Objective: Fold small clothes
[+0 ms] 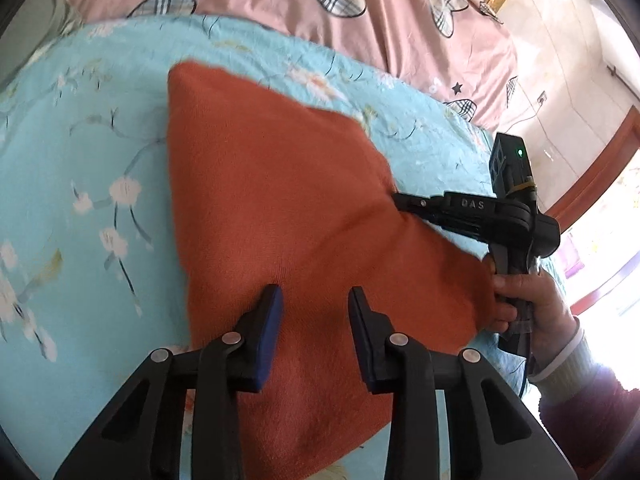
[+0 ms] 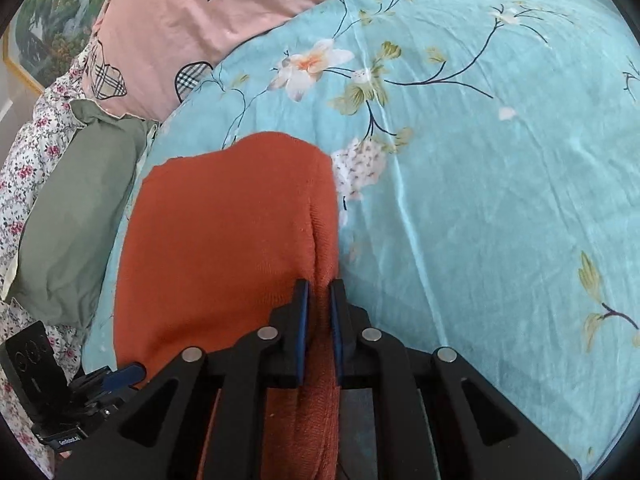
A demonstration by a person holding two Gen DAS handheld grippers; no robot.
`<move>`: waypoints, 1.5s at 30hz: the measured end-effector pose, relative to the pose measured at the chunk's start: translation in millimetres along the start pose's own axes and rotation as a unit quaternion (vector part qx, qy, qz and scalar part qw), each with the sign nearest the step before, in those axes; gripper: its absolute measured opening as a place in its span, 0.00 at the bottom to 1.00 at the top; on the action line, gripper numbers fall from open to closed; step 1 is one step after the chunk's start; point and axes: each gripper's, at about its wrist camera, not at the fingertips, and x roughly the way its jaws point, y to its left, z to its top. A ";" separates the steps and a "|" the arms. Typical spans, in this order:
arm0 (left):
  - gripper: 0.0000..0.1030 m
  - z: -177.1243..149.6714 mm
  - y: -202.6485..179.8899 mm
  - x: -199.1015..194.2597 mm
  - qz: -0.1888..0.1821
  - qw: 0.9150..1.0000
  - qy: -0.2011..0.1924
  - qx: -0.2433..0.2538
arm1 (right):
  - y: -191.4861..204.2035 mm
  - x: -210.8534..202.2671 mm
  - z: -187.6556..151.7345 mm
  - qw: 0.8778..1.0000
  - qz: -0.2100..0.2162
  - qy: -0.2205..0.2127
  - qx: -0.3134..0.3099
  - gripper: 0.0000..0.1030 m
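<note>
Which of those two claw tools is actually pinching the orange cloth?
The right gripper: its jaws are nearly closed on a fold of the orange knit garment. The left gripper hovers over it with jaws wide apart, holding nothing.

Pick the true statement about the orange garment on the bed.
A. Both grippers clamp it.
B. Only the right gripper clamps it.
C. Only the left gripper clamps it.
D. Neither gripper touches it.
B: the right gripper pinches a fold of the orange garment, while the left gripper is open above it.
</note>
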 end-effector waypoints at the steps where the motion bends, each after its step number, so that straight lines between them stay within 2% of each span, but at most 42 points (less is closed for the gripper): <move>1: 0.34 4.4 -0.6 -4.0 0.003 1.000 -0.007 0.004 | 3.6 -6.2 1.9 1.000 -0.003 -0.006 0.004 0.20; 3: 0.35 21.3 3.3 -12.5 0.006 1.000 -0.028 0.005 | 23.1 -31.3 8.3 0.999 -0.024 -0.043 -0.021 0.20; 5: 0.35 40.0 11.9 -11.6 0.007 0.999 -0.039 -0.003 | 47.6 -45.1 18.7 0.997 -0.005 -0.066 -0.048 0.20; 7: 0.35 59.1 20.2 -4.2 0.019 0.999 -0.044 -0.006 | 64.0 -38.6 29.6 0.996 0.017 -0.060 -0.058 0.20; 9: 0.35 77.9 31.7 10.5 0.019 0.999 -0.038 -0.016 | 71.0 -12.2 45.0 0.997 0.043 -0.036 -0.046 0.20; 11: 0.34 96.3 49.3 30.8 0.034 0.999 -0.022 -0.036 | 66.8 17.5 55.2 0.999 0.034 -0.016 -0.031 0.20; 13: 0.26 111.2 68.5 54.9 0.061 0.997 0.005 -0.056 | 51.7 47.9 60.3 1.000 0.010 0.008 -0.010 0.18; 14: 0.23 115.7 75.1 64.7 0.073 0.995 0.015 -0.059 | 43.3 60.0 61.4 1.000 0.000 0.014 -0.005 0.13; 15: 0.23 118.5 81.2 73.8 0.079 0.995 0.023 -0.059 | 34.0 68.2 62.0 1.000 -0.005 0.012 0.000 0.00; 18: 0.23 126.6 84.7 84.1 0.086 0.995 0.021 -0.041 | 23.3 68.6 64.5 1.000 0.015 0.008 0.024 0.00; 20: 0.23 128.7 80.7 84.0 0.100 0.994 0.026 -0.033 | 28.5 61.4 64.0 1.000 0.003 0.003 0.010 0.00; 23: 0.21 120.6 67.2 66.2 0.108 0.994 0.017 -0.025 | 32.2 40.7 59.3 1.000 -0.003 -0.010 0.002 0.03; 27: 0.21 83.6 40.1 21.2 0.068 0.998 -0.006 -0.005 | 41.5 -6.2 32.7 0.999 -0.008 -0.028 -0.029 0.03; 31: 0.22 34.9 9.3 -16.2 0.029 0.999 -0.021 0.013 | 63.6 -49.8 -18.2 0.996 0.023 -0.020 -0.083 0.04; 33: 0.23 13.3 -6.3 -24.8 0.006 1.000 -0.019 0.024 | 69.8 -59.3 -45.9 0.994 0.026 -0.005 -0.107 0.04; 34: 0.25 -3.4 -13.8 -30.2 -0.004 0.999 -0.014 0.029 | 67.1 -62.1 -61.8 0.994 0.013 0.005 -0.112 0.04; 37: 0.27 -34.1 -22.0 -26.8 -0.001 0.999 0.012 0.040 | 36.3 -57.1 -92.9 0.994 -0.063 0.019 -0.092 0.03; 40: 0.23 -56.1 -13.2 -6.2 0.020 0.999 0.046 0.017 | 11.0 -54.7 -104.1 0.999 -0.021 0.008 -0.039 0.00; 45: 0.24 -56.6 -10.7 -4.9 0.010 0.999 0.032 -0.019 | 21.5 -56.6 -108.8 0.997 -0.046 -0.002 -0.055 0.00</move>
